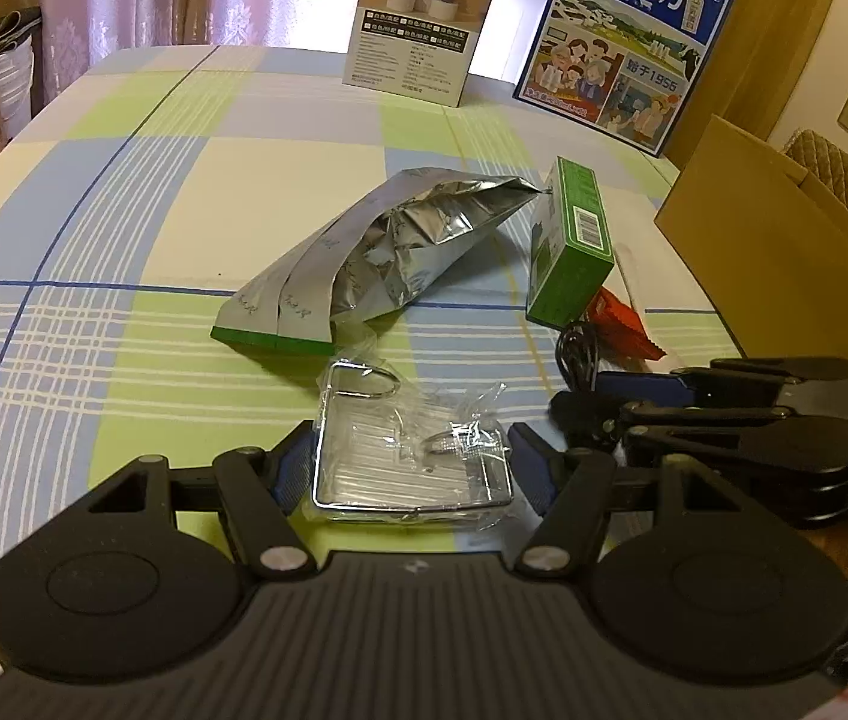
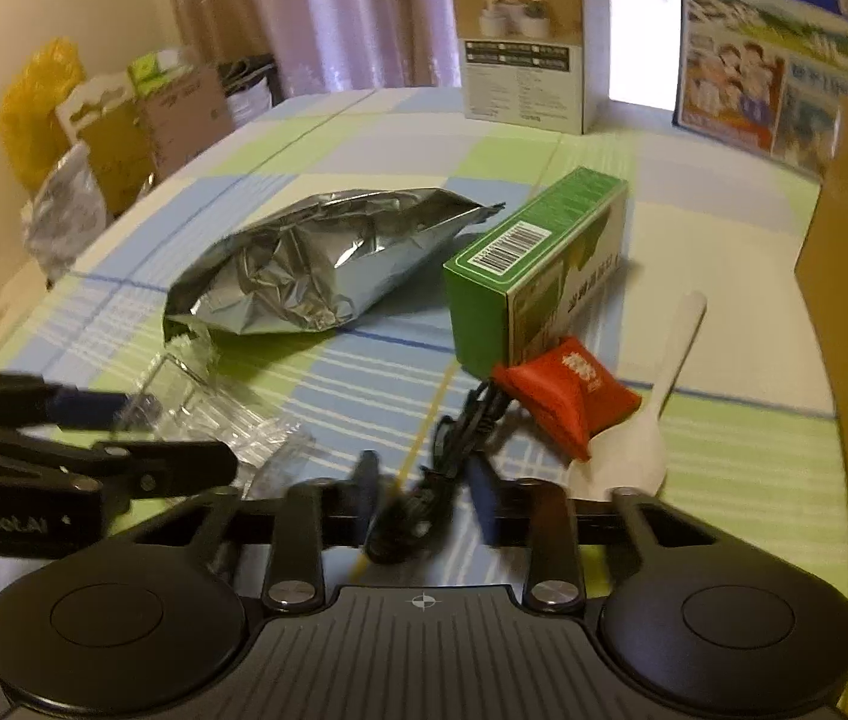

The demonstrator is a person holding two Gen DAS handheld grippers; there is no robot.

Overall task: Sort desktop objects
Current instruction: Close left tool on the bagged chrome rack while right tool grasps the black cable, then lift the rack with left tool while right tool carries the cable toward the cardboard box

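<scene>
A chrome wire rack (image 1: 364,480) in clear plastic wrap sits between the fingers of my left gripper (image 1: 409,468), which press against both its sides. My right gripper (image 2: 424,495) is closed around a bundled black cable (image 2: 442,456); that view is blurred by motion. Beyond them on the checked tablecloth (image 1: 124,228) lie a crumpled silver foil bag (image 1: 388,252), a green carton (image 1: 574,240) with a barcode, a red sachet (image 2: 568,396) and a white plastic spoon (image 2: 664,384). In the left wrist view the right gripper (image 1: 580,396) comes in from the right, by the cable (image 1: 574,354).
An open brown cardboard box (image 1: 772,240) stands at the table's right edge. At the far edge stand a white product box (image 1: 418,30) and a blue milk carton case (image 1: 622,48). Bags and boxes (image 2: 112,120) are piled off the table's left side.
</scene>
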